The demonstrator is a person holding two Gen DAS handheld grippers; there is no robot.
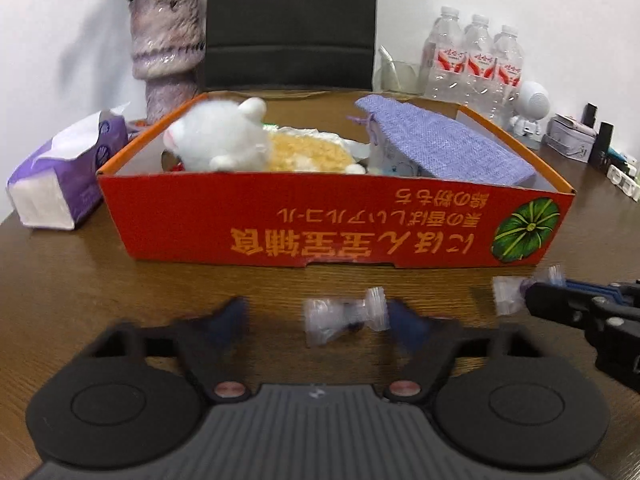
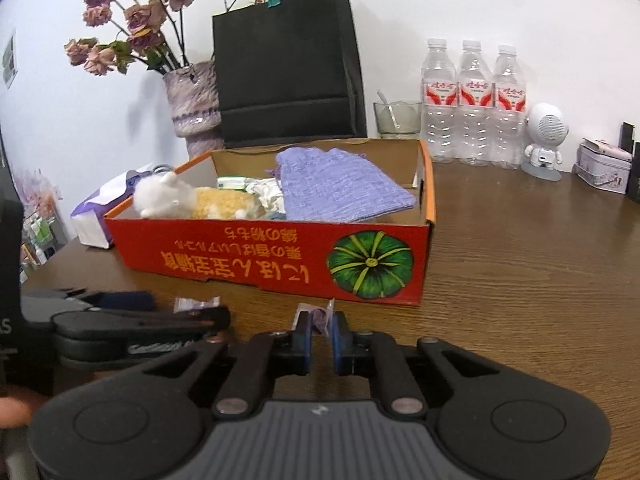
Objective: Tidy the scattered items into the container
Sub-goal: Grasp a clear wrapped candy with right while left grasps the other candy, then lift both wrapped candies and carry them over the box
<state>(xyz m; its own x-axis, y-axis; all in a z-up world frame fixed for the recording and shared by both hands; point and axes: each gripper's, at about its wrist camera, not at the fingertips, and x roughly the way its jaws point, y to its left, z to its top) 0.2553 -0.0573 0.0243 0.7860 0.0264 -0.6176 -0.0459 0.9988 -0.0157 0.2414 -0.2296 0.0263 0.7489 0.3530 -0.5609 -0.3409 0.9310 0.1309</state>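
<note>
A red cardboard box (image 1: 256,216) with a pumpkin picture stands on the wooden table; it holds a white and yellow plush toy (image 1: 224,140) and a purple woven pouch (image 1: 436,144). The box also shows in the right wrist view (image 2: 248,256). My left gripper (image 1: 320,316) is open, with a small clear plastic packet (image 1: 340,320) lying on the table between its fingers. My right gripper (image 2: 320,324) is shut on a second small clear packet (image 2: 320,316) with a purple item inside, in front of the box's pumpkin corner. That packet also shows in the left wrist view (image 1: 508,292).
A tissue pack (image 1: 64,172) lies left of the box, a purple vase (image 1: 168,48) with dried roses behind it. A black bag (image 2: 284,68), a glass (image 2: 396,120), three water bottles (image 2: 472,104), a white robot figure (image 2: 544,140) and a tin (image 2: 604,168) line the back right.
</note>
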